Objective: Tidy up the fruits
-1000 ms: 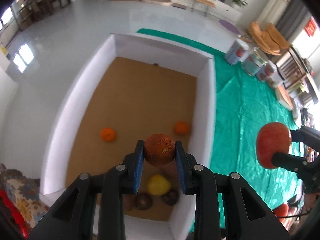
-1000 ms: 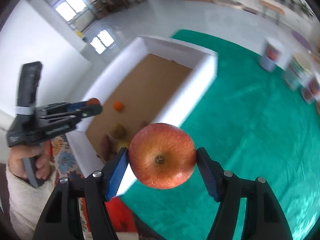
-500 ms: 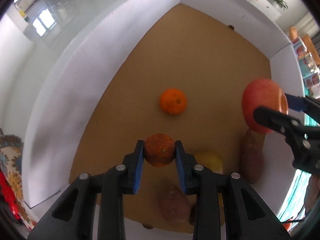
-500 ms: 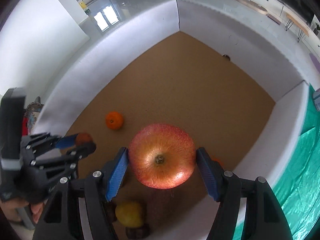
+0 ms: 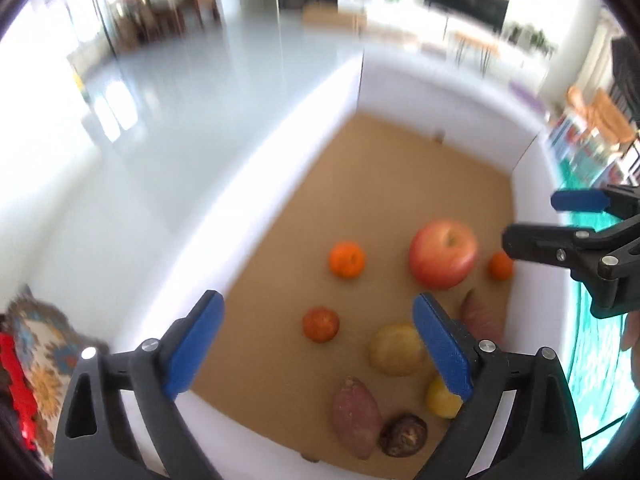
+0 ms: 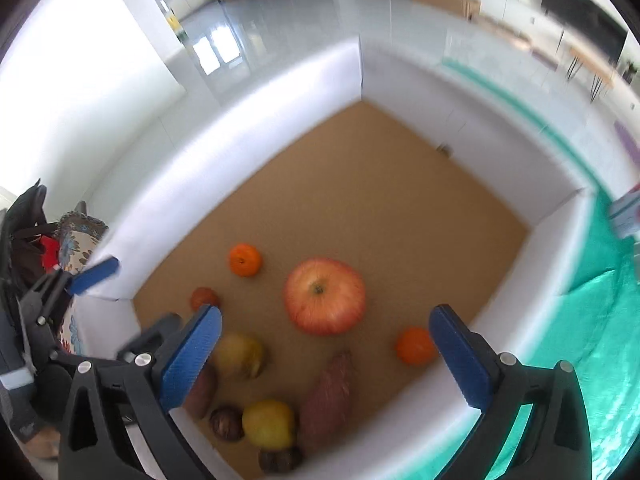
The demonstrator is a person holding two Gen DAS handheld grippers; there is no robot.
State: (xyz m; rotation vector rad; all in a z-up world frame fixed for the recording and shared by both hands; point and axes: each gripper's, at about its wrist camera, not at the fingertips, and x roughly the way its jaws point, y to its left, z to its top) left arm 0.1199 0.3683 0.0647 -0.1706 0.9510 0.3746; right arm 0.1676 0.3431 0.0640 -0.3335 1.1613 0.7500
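Your left gripper (image 5: 316, 336) spread apart and empty, your right gripper (image 6: 326, 342) likewise, apple (image 6: 325, 295) blurred at 12 o'clock, dark fruit (image 6: 280, 460) cut off by box wall (image 6: 340, 468).

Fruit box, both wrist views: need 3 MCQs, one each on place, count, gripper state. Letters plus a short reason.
1. Where is the apple?
A. In the right gripper
B. On the box floor
C. On the green cloth

2. How many bright orange citrus fruits lie in the box?
A. Two
B. Five
C. None

3. How do the two grippers stand?
A. Both shut on fruit
B. Only left open
C. Both open, empty

Answers:
1 B: the apple rests on the box floor.
2 A: one left of the apple, one right.
3 C: left gripper and right gripper gape, holding nothing.
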